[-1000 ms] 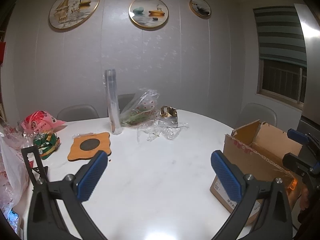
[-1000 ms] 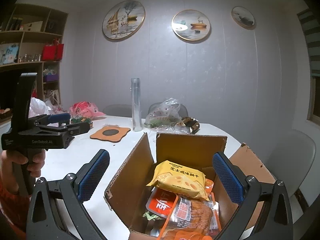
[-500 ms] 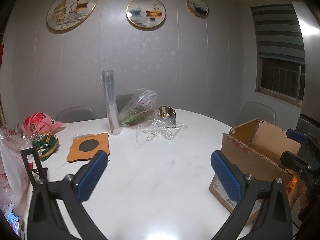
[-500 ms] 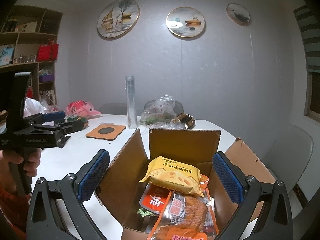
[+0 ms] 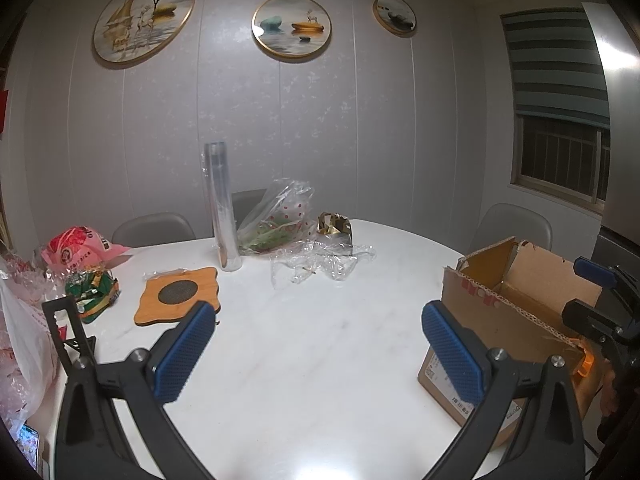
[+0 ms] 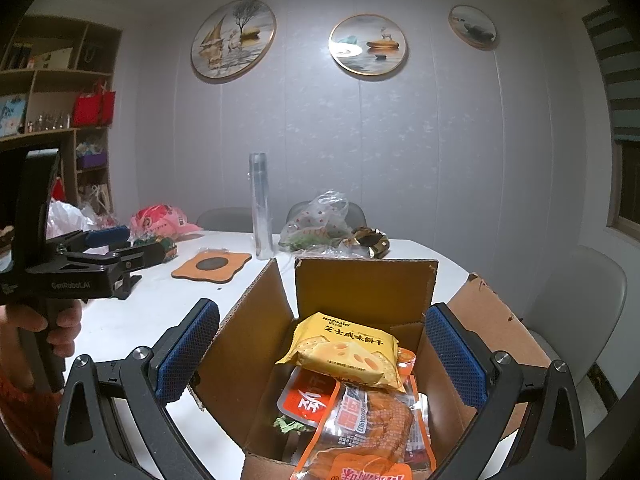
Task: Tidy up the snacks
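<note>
Both grippers spread wide, holding nothing.
The right gripper (image 6: 322, 354) hangs over the open cardboard box (image 6: 366, 284); its snack packets (image 6: 344, 354) lie between the fingers. The left gripper (image 5: 318, 350) frames bare table (image 5: 312, 344).

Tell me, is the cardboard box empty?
No, the right wrist view shows the cardboard box holds snack packets, with a yellow cracker pack on top.

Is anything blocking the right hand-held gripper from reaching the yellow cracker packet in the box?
Nothing visible: the open right hand-held gripper hangs over the open brown cardboard box, flaps spread, and the yellow cracker packet lies on top.
</note>
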The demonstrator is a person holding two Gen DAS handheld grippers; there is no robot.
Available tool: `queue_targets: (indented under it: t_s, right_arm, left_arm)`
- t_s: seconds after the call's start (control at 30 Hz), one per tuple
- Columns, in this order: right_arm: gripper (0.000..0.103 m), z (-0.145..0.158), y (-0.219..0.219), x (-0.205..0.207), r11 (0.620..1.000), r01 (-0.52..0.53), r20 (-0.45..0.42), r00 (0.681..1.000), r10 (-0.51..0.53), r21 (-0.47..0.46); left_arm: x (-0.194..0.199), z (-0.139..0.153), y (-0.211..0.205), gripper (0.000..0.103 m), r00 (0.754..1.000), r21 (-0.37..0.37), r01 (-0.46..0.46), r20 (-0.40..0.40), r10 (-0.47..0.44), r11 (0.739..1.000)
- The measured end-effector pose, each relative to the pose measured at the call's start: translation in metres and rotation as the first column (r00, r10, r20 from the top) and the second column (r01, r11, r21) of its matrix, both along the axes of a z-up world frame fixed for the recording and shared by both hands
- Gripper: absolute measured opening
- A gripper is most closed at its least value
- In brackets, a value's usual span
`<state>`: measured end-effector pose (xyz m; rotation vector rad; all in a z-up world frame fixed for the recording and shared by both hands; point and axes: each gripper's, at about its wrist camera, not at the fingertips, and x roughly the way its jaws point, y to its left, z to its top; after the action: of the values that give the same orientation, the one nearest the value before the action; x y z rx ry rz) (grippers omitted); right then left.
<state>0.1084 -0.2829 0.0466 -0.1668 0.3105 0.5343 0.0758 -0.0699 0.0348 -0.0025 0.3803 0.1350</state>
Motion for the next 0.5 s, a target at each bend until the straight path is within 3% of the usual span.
queue_targets:
  t_s: [0.5]
  right_arm:
    - [0.103,0.0006,-0.0003,-0.0028,1.000,0.000,0.005,1.000,0.000,-0.003]
  left_arm:
    - [-0.0034,0.0014,-0.0020,0.102,1.000,-0.003,0.008,0.011,-0.008,1.000]
